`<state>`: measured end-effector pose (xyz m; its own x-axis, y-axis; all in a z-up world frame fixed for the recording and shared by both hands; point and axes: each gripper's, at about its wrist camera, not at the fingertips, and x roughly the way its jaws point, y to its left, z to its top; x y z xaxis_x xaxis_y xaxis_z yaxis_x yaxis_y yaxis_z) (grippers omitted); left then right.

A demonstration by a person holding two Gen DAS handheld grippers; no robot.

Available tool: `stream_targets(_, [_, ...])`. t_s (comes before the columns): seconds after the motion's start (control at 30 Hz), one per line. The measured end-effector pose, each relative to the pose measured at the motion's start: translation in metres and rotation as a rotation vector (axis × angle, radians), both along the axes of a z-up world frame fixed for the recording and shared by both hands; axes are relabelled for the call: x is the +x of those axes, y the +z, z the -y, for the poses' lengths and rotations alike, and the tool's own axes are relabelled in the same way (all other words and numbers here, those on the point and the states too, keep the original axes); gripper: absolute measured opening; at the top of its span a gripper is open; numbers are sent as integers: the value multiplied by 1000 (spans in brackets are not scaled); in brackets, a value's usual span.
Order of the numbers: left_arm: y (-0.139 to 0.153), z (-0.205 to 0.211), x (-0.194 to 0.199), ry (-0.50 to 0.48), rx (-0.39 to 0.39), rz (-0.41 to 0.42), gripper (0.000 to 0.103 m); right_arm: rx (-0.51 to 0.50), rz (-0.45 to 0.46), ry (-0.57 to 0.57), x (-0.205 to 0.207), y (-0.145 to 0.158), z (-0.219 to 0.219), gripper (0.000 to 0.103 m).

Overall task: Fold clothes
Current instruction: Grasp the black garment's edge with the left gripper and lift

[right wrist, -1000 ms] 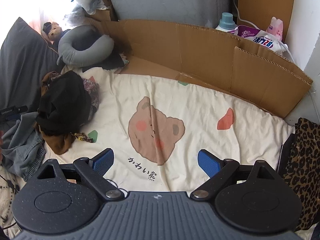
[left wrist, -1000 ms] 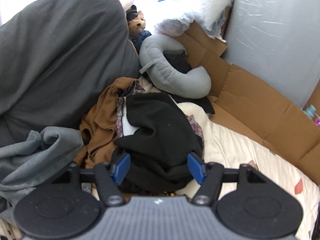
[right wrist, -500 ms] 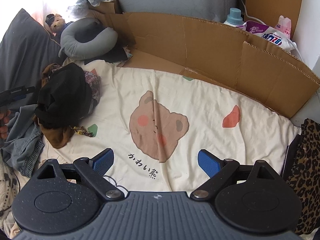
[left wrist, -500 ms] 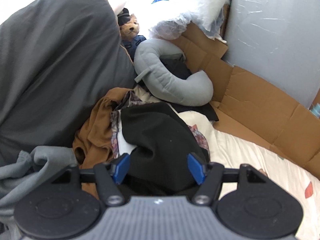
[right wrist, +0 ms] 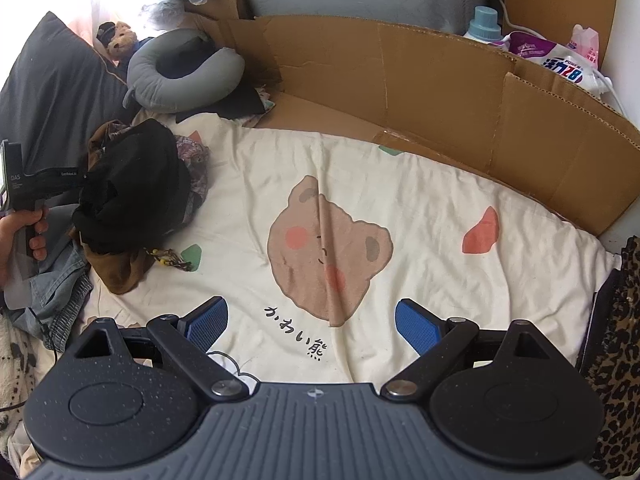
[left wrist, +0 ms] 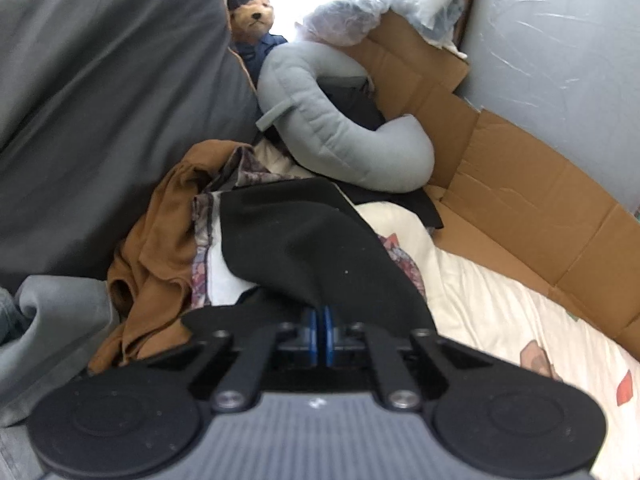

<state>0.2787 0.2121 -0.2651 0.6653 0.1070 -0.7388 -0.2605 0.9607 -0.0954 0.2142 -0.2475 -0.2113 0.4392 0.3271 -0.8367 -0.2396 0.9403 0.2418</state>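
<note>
A black garment [left wrist: 304, 248] lies on top of a pile of clothes with a brown garment [left wrist: 156, 248] and a patterned one under it. My left gripper [left wrist: 322, 334] is shut on the near edge of the black garment. In the right wrist view the pile [right wrist: 136, 184] sits at the left of the cream bear-print sheet [right wrist: 332, 236], with the left gripper [right wrist: 80, 178] at its left side. My right gripper [right wrist: 310, 322] is open and empty above the sheet's near part.
A grey neck pillow [left wrist: 340, 136] and a teddy bear [left wrist: 256, 20] lie behind the pile. A dark grey pillow [left wrist: 100, 100] is on the left. Cardboard walls [right wrist: 440, 92] edge the sheet. A leopard-print cloth [right wrist: 616, 360] lies at the right; denim [right wrist: 56, 292] at the left.
My left gripper moved forward into the pile and closed on the black garment. The right gripper drew back slightly and stayed open.
</note>
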Motion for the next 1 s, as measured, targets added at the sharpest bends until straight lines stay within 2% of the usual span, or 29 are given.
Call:
stream_targets(0.23, [12, 7, -17, -14, -43, 33, 1, 16, -4, -7, 1, -3, 1, 94])
stream_targets(0.6, [28, 52, -52, -119, -133, 78, 1, 71, -3, -15, 8, -8, -6, 94])
stream_targets(0.87, [14, 85, -83, -186, -247, 84, 1, 133, 7, 23, 18, -10, -27, 94])
stream_targets(1.0, [6, 95, -91, -213, -306, 88, 1, 195, -3, 47, 23, -14, -46, 94])
